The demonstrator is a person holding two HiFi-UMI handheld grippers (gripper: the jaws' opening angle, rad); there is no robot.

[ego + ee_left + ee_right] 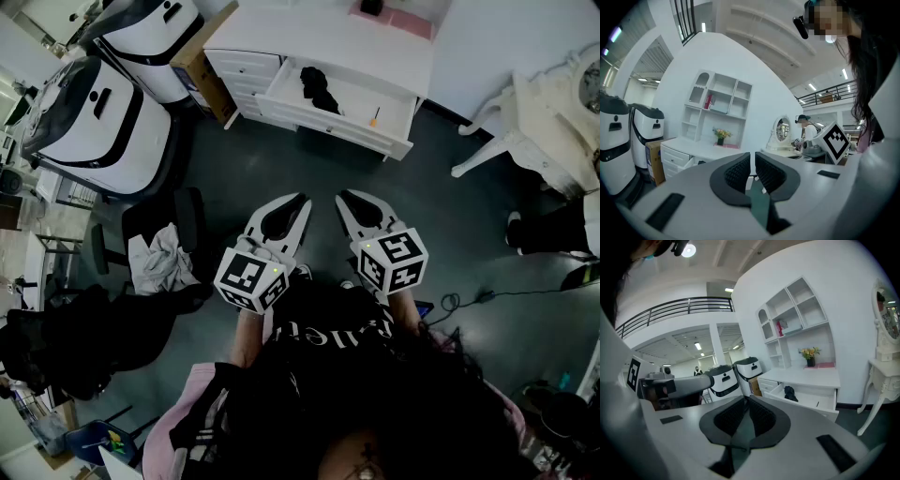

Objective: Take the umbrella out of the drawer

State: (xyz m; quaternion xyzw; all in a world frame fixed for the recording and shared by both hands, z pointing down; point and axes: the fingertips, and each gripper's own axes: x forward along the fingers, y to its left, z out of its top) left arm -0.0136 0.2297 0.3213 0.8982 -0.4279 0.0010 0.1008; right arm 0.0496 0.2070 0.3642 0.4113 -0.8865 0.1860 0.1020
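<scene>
**Both tongs empty; umbrella in the open drawer ahead**

The right tongs point(746, 399) are pressed together at the tips, with nothing between the pads. The left tongs point(753, 157) stand a thin slit apart and also hold nothing. Neither touches anything, and in the head view they hang side by side over the dark floor point(281, 169).

The umbrella point(319, 89), a black bundle, lies ahead of both tongs and well apart from them. It sits at the left end of the pulled-out drawer point(398, 145) of a white dresser point(319, 37).

Only the head view and the right gripper view look into the drawer. Only the left gripper view shows the oval mirror point(782, 133) ahead and to its right; the flowers point(721, 136) on the dresser's surface show in both gripper views.
</scene>
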